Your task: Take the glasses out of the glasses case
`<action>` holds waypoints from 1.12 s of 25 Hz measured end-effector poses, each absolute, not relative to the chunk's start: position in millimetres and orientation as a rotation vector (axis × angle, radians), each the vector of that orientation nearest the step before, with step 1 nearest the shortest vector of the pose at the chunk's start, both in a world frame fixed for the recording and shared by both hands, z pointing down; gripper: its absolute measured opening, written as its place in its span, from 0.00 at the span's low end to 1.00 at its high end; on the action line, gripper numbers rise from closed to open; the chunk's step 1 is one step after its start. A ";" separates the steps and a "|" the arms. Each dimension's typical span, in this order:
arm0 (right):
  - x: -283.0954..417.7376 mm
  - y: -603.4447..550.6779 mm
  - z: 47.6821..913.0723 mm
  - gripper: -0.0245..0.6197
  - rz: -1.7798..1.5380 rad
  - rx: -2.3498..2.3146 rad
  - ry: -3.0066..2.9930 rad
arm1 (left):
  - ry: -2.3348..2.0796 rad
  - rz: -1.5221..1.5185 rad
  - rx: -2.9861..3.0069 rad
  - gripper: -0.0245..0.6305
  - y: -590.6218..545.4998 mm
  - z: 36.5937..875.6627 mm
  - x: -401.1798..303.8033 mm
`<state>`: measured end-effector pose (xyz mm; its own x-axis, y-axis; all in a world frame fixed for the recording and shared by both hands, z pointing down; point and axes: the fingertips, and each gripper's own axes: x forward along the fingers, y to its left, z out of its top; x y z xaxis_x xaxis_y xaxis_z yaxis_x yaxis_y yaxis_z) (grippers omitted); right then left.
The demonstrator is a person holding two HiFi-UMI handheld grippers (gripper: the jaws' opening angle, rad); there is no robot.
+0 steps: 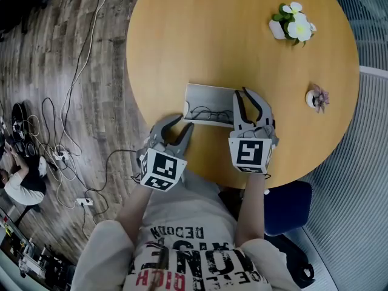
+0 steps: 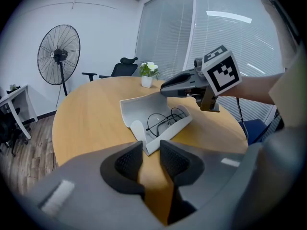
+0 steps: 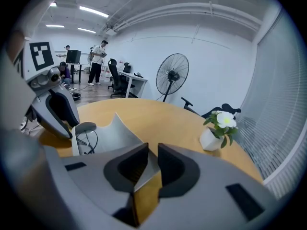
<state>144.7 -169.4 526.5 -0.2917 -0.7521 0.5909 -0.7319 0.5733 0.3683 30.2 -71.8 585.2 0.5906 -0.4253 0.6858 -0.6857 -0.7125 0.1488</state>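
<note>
Risk of glasses case (image 1: 206,99) skidding on worktop (image 1: 230,35), spilling glasses (image 1: 209,113): right gripper (image 1: 242,93) fingers clenched only on its upright edge, left gripper (image 1: 187,122) fingers released beside near corner.

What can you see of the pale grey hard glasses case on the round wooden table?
The pale grey hard glasses case lies open on the round wooden table, near the person's edge, with its curved lid raised behind the shallow tray. It looks like matte plastic. Thin dark wire-framed glasses rest in the tray. One end of the case sits between the nearly closed jaws of the right gripper. The left gripper, jaws apart, points at its near corner.
</note>
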 end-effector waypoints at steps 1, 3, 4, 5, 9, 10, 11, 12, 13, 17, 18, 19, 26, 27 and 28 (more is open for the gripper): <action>144.9 -168.7 525.3 0.14 -0.031 1.183 -2.054 | -0.890 0.890 2.421 0.23 -71.5 585.2 30.0; 144.2 -166.3 522.0 0.14 -0.006 1.199 -2.073 | -0.884 0.882 2.413 0.23 -70.9 585.3 29.3; 143.7 -165.1 519.1 0.14 0.018 1.220 -2.095 | -0.886 0.874 2.408 0.22 -71.0 584.7 28.5; 143.8 -164.2 514.5 0.14 0.045 1.252 -2.122 | -0.897 0.861 2.406 0.22 -72.2 582.6 27.0; 149.5 -160.2 487.0 0.14 0.178 1.414 -2.245 | -0.986 0.760 2.442 0.16 -86.3 554.3 16.6; 151.5 -158.1 480.7 0.13 0.212 1.451 -2.270 | -1.008 0.734 2.448 0.14 -88.9 546.7 13.6; 153.5 -155.8 474.7 0.12 0.245 1.488 -2.291 | -1.029 0.709 2.453 0.12 -91.1 539.6 10.6; 155.3 -153.4 468.7 0.11 0.281 1.523 -2.310 | -1.050 0.686 2.458 0.10 -93.1 532.6 8.1; 156.6 -150.5 462.1 0.09 0.318 1.555 -2.330 | -1.067 0.665 2.464 0.09 -94.7 525.7 6.2; 159.8 -134.5 431.7 0.08 0.444 1.657 -2.413 | -1.109 0.587 2.496 0.06 -98.6 500.0 3.1; 161.4 -129.9 425.0 0.07 0.457 1.682 -2.415 | -1.112 0.571 2.504 0.06 -98.8 494.2 2.6; 163.2 -125.0 419.0 0.07 0.458 1.703 -2.409 | -1.113 0.555 2.512 0.06 -98.5 488.6 2.0; 169.0 -80.3 390.6 0.07 0.444 1.768 -2.384 | -1.156 0.398 2.522 0.05 -91.8 445.3 -5.5; 168.6 -74.2 388.6 0.07 0.456 1.777 -2.392 | -1.165 0.377 2.533 0.05 -91.6 438.8 -6.6; 167.7 -68.2 386.3 0.07 0.467 1.787 -2.401 | -1.173 0.358 2.544 0.05 -90.7 432.4 -7.6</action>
<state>167.7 -68.2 386.3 -0.2997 -0.9150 0.2702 -0.9496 0.2587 -0.1773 -7.6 -90.7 432.4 0.6324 -0.6897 0.3528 -0.7691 -0.6137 0.1788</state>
